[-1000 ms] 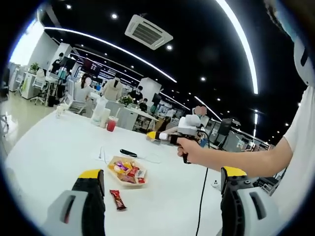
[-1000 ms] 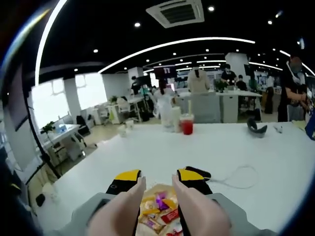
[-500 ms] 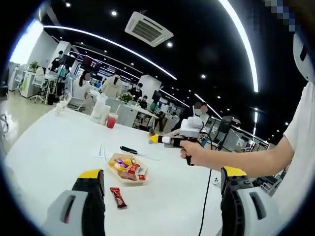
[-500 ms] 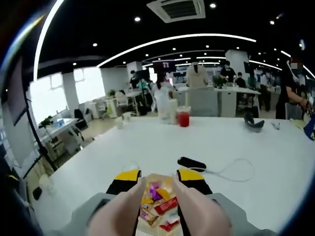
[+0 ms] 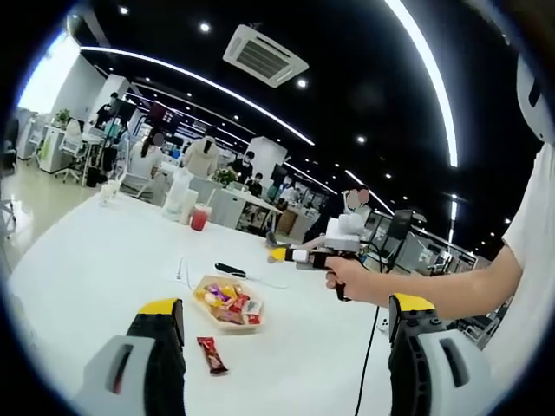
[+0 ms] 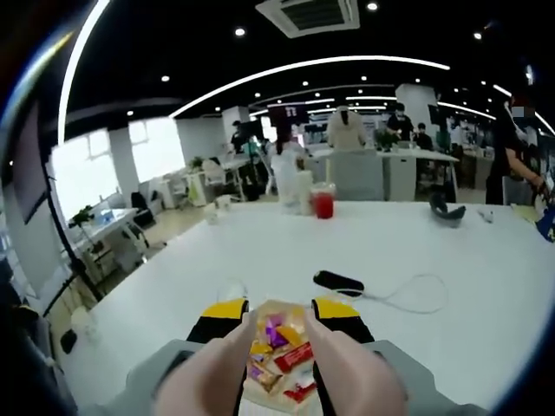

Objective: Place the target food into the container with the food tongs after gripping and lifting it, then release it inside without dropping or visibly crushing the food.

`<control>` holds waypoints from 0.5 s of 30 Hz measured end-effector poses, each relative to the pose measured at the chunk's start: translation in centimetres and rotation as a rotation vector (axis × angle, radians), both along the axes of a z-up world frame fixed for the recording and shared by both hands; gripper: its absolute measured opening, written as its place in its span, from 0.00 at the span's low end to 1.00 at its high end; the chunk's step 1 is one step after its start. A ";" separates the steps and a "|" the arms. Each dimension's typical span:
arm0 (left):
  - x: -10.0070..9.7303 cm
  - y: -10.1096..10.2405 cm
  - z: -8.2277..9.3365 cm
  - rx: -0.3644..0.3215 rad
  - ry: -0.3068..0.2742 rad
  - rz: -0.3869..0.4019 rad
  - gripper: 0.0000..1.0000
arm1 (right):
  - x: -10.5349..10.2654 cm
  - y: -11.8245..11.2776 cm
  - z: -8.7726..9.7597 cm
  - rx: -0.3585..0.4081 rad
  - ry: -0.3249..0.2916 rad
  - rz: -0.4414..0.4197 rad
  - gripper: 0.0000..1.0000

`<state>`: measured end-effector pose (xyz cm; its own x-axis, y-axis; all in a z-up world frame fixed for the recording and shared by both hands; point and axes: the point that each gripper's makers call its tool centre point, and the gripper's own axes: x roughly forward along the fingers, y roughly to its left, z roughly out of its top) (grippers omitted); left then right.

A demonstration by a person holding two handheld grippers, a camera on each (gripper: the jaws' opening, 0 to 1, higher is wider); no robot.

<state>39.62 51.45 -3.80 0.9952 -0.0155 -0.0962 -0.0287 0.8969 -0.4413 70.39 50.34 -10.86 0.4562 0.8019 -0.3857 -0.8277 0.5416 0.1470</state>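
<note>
Left gripper view: one tray [image 5: 227, 303] of mixed wrapped snacks is seen on the white table [image 5: 87, 260], with one red snack bar [image 5: 211, 354] lying apart nearer the left gripper [image 5: 286, 347], whose jaws are spread wide, empty. The right gripper [image 6: 275, 322], held in a hand [image 5: 347, 279], is parted above the tray, gripping nothing. One red drink [image 6: 323, 204] stands far off. Wrapper writing cannot be read.

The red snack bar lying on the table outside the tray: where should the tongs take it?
Grip the red snack bar across its narrow width at mid-length, coming from above. It lies flat and alone on the white table, apart from the tray, so both long edges look open.
</note>
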 end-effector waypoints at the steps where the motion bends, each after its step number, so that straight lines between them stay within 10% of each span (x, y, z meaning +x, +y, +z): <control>1: 0.0 0.0 0.1 0.000 -0.005 0.004 0.99 | -0.1 -0.1 0.0 -0.001 0.001 0.001 0.28; 15: 0.0 -0.2 -1.0 -0.002 0.011 -0.016 0.99 | -1.0 -0.4 0.3 0.000 -0.010 0.012 0.28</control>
<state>39.62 51.22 -4.77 0.9938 -0.0314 -0.1067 -0.0193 0.8962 -0.4432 69.37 49.96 -10.60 0.4507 0.8071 -0.3815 -0.8354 0.5319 0.1385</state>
